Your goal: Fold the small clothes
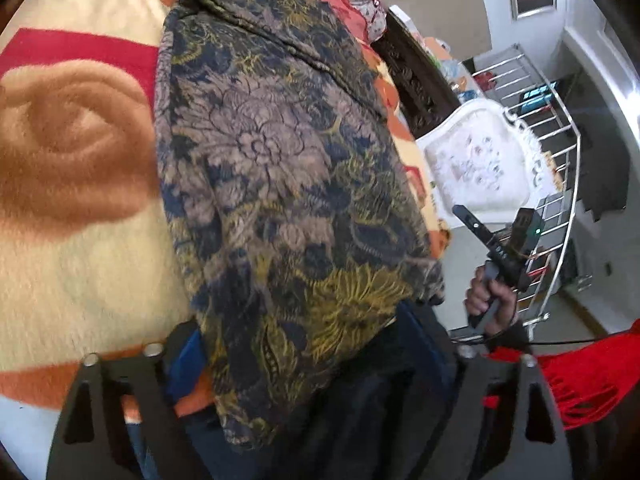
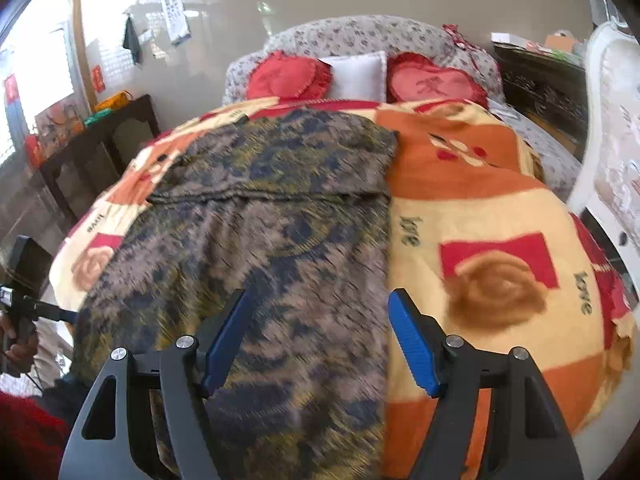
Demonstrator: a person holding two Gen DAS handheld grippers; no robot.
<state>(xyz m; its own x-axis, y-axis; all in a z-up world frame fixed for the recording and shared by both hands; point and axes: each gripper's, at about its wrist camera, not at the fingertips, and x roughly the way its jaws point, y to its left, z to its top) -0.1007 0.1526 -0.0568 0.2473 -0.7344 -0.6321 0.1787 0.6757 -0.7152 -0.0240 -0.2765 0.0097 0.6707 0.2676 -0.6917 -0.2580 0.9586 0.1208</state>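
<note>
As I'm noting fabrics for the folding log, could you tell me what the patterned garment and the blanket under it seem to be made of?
Patterned garment: likely a thin woven or knit cloth, matte, lying in soft creases with a printed floral pattern. Blanket: looks like plush fleece, its fuzzy nap visible on the rose design.

The right gripper (image 2: 318, 340) fingers stand apart, angled downward; the left gripper (image 1: 308, 364) fingers are largely hidden.

Brown-navy floral garment (image 2: 280, 208), seemingly olive-flecked
</note>
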